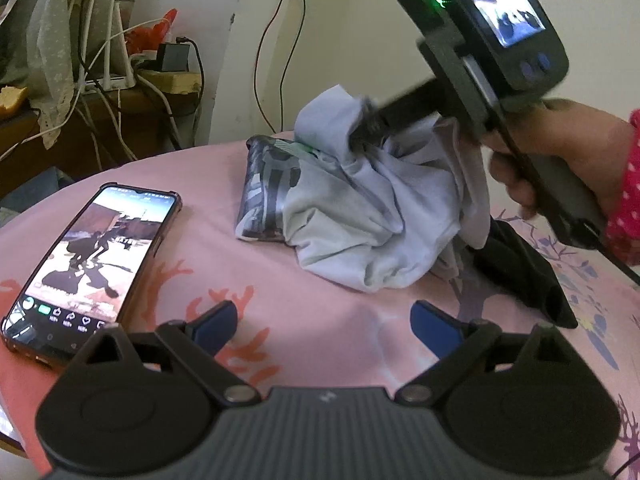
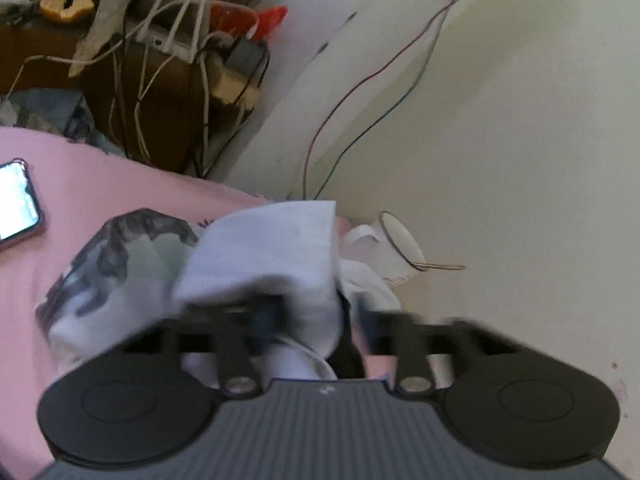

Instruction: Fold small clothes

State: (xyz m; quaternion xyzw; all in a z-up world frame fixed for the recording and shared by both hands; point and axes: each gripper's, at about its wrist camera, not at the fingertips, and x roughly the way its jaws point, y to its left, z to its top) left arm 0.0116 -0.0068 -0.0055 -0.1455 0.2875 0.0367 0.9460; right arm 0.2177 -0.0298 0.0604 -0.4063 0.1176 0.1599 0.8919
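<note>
The crumpled pale grey cloth garment with a dark camouflage print (image 1: 360,216) looks soft and matt, deeply creased. The pink printed cloth surface (image 1: 208,184) beneath is smooth and matt. The black-cased smartphone (image 1: 92,264) has a glossy glass screen. A folded black cloth piece (image 1: 524,276) is dull. The left gripper (image 1: 324,322) is matt black plastic, ribbed on its grey body, with smooth blue fingers (image 1: 434,322) and shiny metal pivot pins.
</note>
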